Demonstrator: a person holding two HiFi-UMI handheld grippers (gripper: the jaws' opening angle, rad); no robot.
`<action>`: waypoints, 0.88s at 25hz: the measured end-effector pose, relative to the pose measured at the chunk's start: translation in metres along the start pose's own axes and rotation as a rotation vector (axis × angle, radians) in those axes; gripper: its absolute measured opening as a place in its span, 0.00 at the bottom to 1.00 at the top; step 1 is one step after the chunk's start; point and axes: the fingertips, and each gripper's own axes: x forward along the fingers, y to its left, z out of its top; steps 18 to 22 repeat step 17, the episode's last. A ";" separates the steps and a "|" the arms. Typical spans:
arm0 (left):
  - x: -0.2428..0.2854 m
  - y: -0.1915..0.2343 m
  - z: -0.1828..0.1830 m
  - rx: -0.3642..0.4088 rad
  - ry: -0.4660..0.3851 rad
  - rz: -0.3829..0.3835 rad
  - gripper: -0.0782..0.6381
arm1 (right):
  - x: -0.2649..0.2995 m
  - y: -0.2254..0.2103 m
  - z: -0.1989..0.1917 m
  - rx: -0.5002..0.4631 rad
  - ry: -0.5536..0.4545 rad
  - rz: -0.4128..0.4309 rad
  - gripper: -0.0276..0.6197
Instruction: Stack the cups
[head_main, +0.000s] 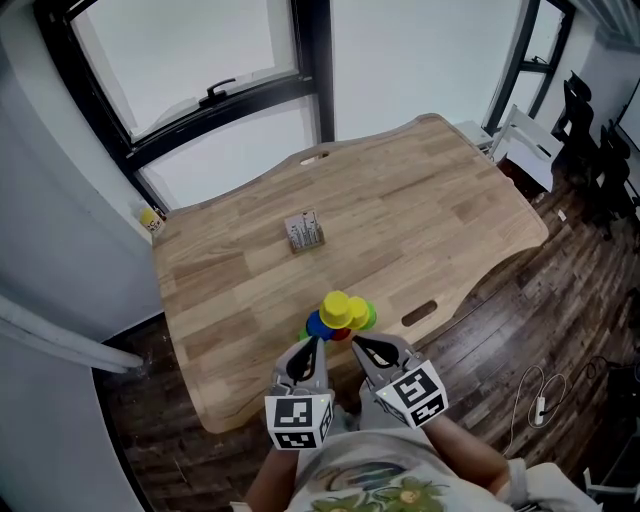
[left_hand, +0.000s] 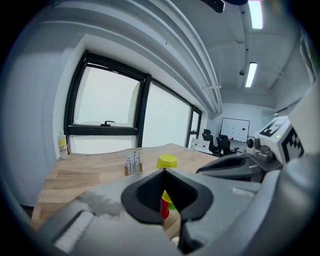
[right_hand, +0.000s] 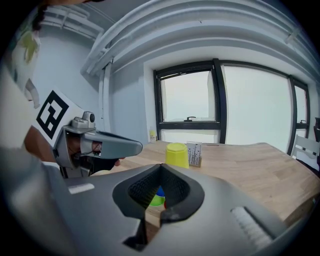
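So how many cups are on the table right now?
4, clustered at the near edge of the table: a yellow cup on top, a blue cup at its left, a green cup at its right, a red cup nearest the person. Others may be hidden underneath.

Table (head_main: 420, 200): pale wood, visible plank grain, matt finish. Cups (head_main: 340, 312): smooth coloured plastic, slight sheen. Left gripper (left_hand: 164, 171) and right gripper (right_hand: 161, 165): matt grey plastic shells; the black jaw lining on the right one looks finely ribbed. Floor (head_main: 570, 290): dark wood boards, semi-gloss. Window frame (head_main: 312, 50): black, probably painted metal, too far to be sure.
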 end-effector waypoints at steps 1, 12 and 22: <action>-0.001 0.000 -0.001 0.001 0.002 -0.003 0.12 | -0.001 0.001 0.000 0.001 0.000 -0.001 0.04; -0.006 0.000 -0.009 0.015 0.019 -0.021 0.12 | 0.000 0.010 -0.002 0.005 0.006 -0.009 0.04; -0.006 0.001 -0.008 0.019 0.023 -0.023 0.12 | 0.000 0.013 -0.001 -0.005 0.009 -0.002 0.04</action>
